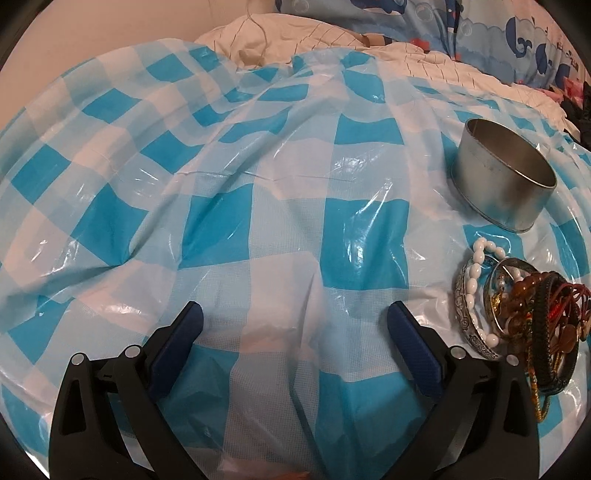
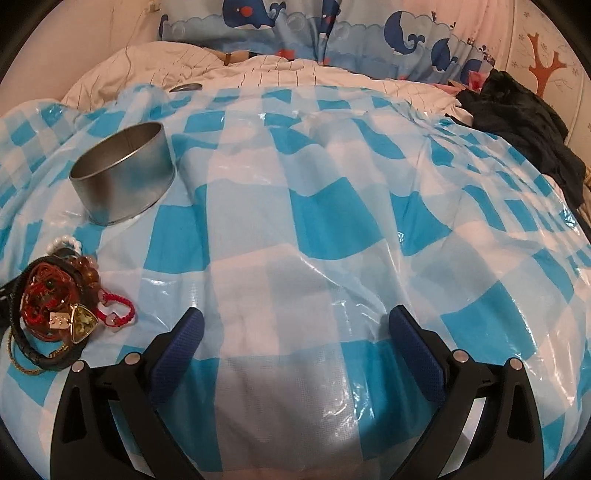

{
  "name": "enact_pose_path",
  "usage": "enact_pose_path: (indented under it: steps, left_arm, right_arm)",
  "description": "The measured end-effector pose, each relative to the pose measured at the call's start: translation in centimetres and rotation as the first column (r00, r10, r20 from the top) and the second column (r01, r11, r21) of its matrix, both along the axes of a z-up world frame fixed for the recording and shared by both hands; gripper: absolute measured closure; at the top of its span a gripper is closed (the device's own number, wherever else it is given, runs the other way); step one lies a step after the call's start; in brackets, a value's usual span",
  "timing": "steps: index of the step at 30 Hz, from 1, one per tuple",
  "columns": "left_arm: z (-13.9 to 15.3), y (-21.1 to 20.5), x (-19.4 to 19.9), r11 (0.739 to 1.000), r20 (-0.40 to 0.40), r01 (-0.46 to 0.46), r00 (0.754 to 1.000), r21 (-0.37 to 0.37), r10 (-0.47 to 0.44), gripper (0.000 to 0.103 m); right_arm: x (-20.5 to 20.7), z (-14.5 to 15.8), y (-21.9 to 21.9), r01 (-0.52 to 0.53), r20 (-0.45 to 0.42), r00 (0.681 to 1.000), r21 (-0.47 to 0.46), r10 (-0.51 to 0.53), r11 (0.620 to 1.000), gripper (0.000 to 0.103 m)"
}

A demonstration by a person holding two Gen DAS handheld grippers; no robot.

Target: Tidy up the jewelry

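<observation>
A heap of jewelry [image 1: 524, 314] lies on the blue-and-white checked plastic sheet [image 1: 258, 184]: a white bead bracelet [image 1: 474, 273], silver bangles, amber beads, red cords and dark braided bands. Behind it stands a round open metal tin [image 1: 502, 177]. My left gripper [image 1: 295, 314] is open over bare sheet, left of the heap. In the right wrist view the same heap [image 2: 55, 306] lies at the left, with a red braided bracelet [image 2: 118, 312] at its edge and the tin [image 2: 123, 173] behind. My right gripper [image 2: 295, 317] is open, right of the heap, holding nothing.
The sheet covers a rumpled bed with white striped bedding [image 2: 258, 70] and whale-print pillows [image 2: 332, 33] at the back. A dark garment [image 2: 524, 122] lies at the far right. A flat round metal lid [image 2: 186, 88] rests near the sheet's far edge.
</observation>
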State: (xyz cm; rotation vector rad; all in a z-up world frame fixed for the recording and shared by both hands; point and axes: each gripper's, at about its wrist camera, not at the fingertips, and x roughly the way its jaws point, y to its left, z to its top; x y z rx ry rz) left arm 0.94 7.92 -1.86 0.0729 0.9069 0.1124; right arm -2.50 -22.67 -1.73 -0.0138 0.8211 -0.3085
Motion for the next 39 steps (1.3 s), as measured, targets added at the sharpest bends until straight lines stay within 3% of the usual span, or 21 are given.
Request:
enact_pose_path:
  steps: [29,35,39]
  left_arm:
    - [0.1,-0.2,-0.1,1.0,0.005,-0.003,1.0,0.014,0.002,0.007]
    - [1.9,-0.8,-0.6,1.0,0.079,0.018,0.997,0.008,-0.019,0.008]
    - [1.9,-1.2,-0.3,0.999,0.062,0.032,0.998,-0.015,-0.031,0.007]
  right_arm:
    - [-0.6,-0.2,0.5,-0.012,0.013,1.0,-0.006,0.013,1.0,0.007]
    - [-0.7,0.3,0.9,-0.051,0.029,0.998,0.007,0.051,0.999,0.007]
    - [-0.7,0.2,1.3,-0.068,0.026,0.997,-0.001,0.068,0.998,0.007]
